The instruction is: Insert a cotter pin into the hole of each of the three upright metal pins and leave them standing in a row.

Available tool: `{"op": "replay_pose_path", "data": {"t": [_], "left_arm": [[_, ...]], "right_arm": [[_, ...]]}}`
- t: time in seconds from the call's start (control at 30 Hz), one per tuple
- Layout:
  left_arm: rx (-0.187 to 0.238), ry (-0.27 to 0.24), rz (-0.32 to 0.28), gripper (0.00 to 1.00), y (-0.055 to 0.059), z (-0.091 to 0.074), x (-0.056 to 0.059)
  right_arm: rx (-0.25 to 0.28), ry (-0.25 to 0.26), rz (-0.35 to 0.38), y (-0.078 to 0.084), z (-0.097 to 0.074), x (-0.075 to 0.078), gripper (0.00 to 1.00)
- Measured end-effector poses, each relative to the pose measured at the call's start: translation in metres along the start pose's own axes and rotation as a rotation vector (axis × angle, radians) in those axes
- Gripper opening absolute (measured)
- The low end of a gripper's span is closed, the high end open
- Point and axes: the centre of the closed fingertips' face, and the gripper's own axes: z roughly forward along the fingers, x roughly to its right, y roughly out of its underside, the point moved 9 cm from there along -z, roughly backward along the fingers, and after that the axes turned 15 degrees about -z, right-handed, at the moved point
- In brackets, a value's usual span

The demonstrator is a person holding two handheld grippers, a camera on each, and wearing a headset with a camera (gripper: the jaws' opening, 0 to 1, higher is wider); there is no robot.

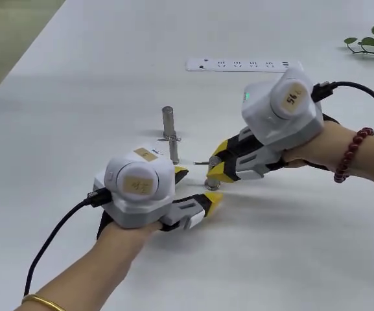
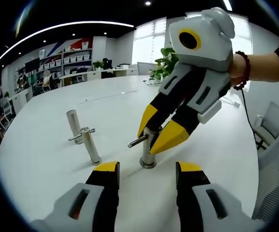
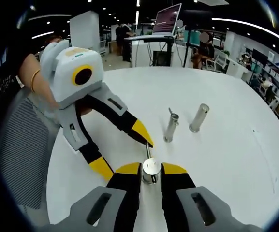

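Three upright metal pins stand in a row on the white table (image 1: 96,84). The far pin (image 1: 168,121) is bare. A cotter pin (image 1: 170,138) crosses the top of the middle pin (image 1: 174,152). My right gripper (image 1: 218,161) is shut on the top of the nearest pin (image 1: 212,183), also seen as the nearest pin (image 3: 150,169). A cotter pin (image 2: 136,141) sticks sideways out of the nearest pin (image 2: 148,152). My left gripper (image 2: 149,170) stands open just in front of that pin's base, its jaws either side and apart from it.
A white power strip (image 1: 245,64) lies at the back of the table, and a green plant (image 1: 371,40) sits at the far right. Black cables trail from both grippers. The table's left edge (image 1: 24,55) runs diagonally.
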Motion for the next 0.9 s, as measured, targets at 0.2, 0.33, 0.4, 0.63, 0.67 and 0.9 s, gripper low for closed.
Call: {"op": "replay_pose_path", "data": {"t": [0.2,0.33,0.4,0.63,0.67,0.9], "left_arm": [[0.010,0.013,0.001,0.50,-0.001,-0.004,-0.001],[0.051,0.018,-0.013,0.52,-0.007,-0.010,0.001],[0.057,0.016,-0.015,0.54,-0.009,-0.013,0.001],[0.061,0.007,-0.010,0.61,-0.011,-0.021,-0.003],[0.062,0.005,-0.012,0.63,-0.011,-0.023,-0.003],[0.073,0.013,0.002,0.74,-0.013,-0.033,-0.004]], "right_arm": [[0.016,0.002,0.020,0.001,0.000,-0.001,0.09],[0.027,-0.003,0.026,0.001,0.000,-0.001,0.09],[0.031,-0.005,0.028,0.001,0.000,-0.001,0.08],[0.036,-0.008,0.034,0.001,0.000,-0.001,0.08],[0.036,-0.008,0.035,0.001,0.000,-0.001,0.08],[0.040,-0.008,0.046,0.002,0.000,0.001,0.08]]}}
